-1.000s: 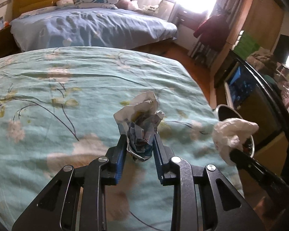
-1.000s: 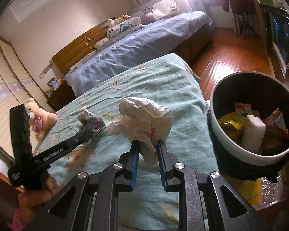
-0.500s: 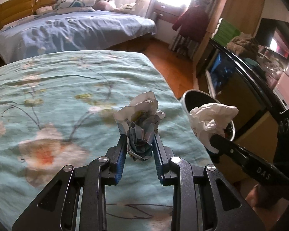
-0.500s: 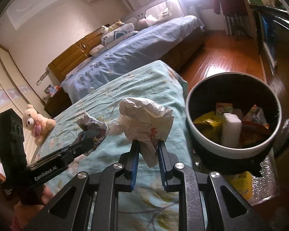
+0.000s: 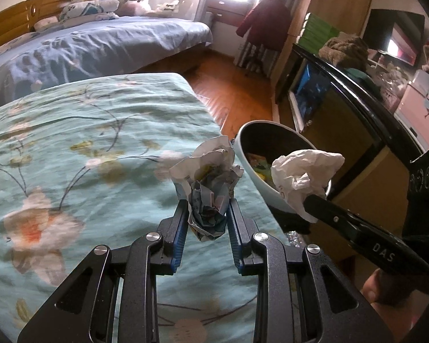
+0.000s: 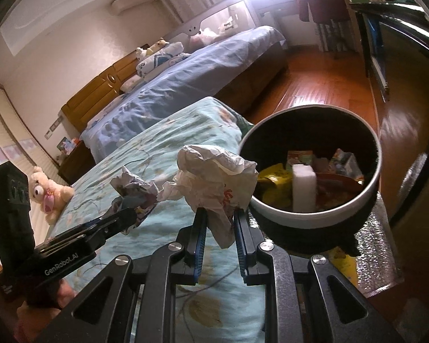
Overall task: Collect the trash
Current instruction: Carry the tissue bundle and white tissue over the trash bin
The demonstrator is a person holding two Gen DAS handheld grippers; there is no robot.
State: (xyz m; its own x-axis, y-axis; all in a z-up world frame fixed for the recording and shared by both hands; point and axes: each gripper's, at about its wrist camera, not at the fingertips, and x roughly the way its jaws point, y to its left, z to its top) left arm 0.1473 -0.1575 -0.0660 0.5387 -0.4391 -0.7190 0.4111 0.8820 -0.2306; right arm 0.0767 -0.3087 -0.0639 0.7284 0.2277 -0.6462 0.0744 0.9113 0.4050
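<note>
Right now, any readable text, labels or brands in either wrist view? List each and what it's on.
"DAS": on the right gripper finger body, left wrist view.
"GenRobot.AI": on the left gripper finger body, right wrist view.
Red print on the white crumpled bag: creased, unreadable.
Print on the crumpled paper wad: too crumpled.
Wrappers in the trash bin: too small to read.

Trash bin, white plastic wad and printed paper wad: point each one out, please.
Trash bin (image 6: 314, 214): right wrist view, on its white front rim.
White plastic wad (image 6: 214, 174): right wrist view, on its crumpled middle.
Printed paper wad (image 5: 207, 197): left wrist view, on its middle above the claw.
</note>
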